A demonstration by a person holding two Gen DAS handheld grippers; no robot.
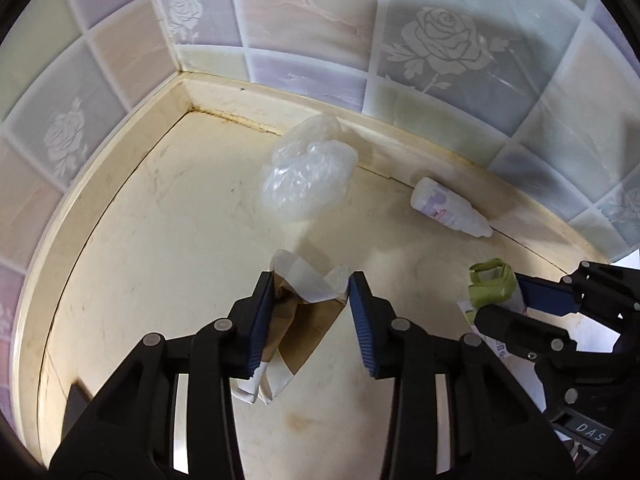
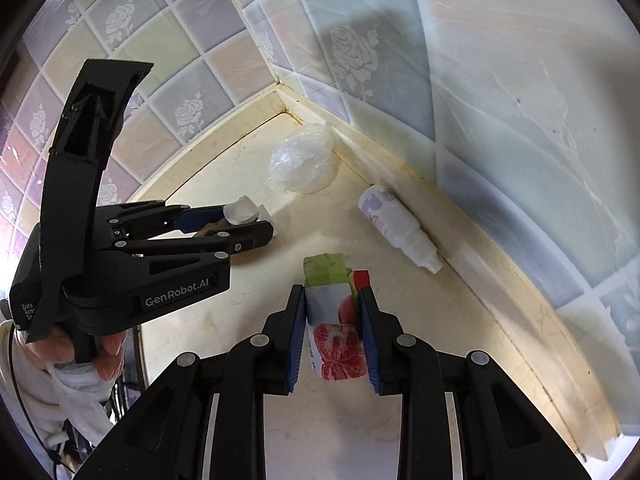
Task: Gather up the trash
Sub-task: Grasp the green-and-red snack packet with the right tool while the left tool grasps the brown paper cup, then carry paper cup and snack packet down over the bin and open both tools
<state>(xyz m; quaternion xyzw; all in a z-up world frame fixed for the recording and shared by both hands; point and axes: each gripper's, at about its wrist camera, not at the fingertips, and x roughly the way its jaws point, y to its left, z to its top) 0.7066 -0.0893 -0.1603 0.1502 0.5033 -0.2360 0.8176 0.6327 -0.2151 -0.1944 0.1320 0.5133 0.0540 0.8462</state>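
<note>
My left gripper [image 1: 310,286] is shut on a crumpled brown-and-white paper wrapper [image 1: 304,312], which touches both pads just above the cream counter. In the right wrist view the left gripper [image 2: 260,220] holds the wrapper [image 2: 242,210] the same way. My right gripper [image 2: 330,292] is shut on a small juice carton [image 2: 336,332] with a green top and red fruit print. The right gripper also shows in the left wrist view [image 1: 504,304], with the carton [image 1: 490,286]. A crumpled clear plastic bag [image 1: 310,168] lies near the wall. A small white bottle [image 1: 448,206] lies on its side by the backsplash.
The cream counter [image 1: 160,240] ends in a corner with a raised ledge and rose-patterned tiled walls [image 1: 440,40]. The bag [image 2: 302,162] and bottle [image 2: 400,226] lie along the right wall. The person's hand [image 2: 80,348] holds the left gripper's handle.
</note>
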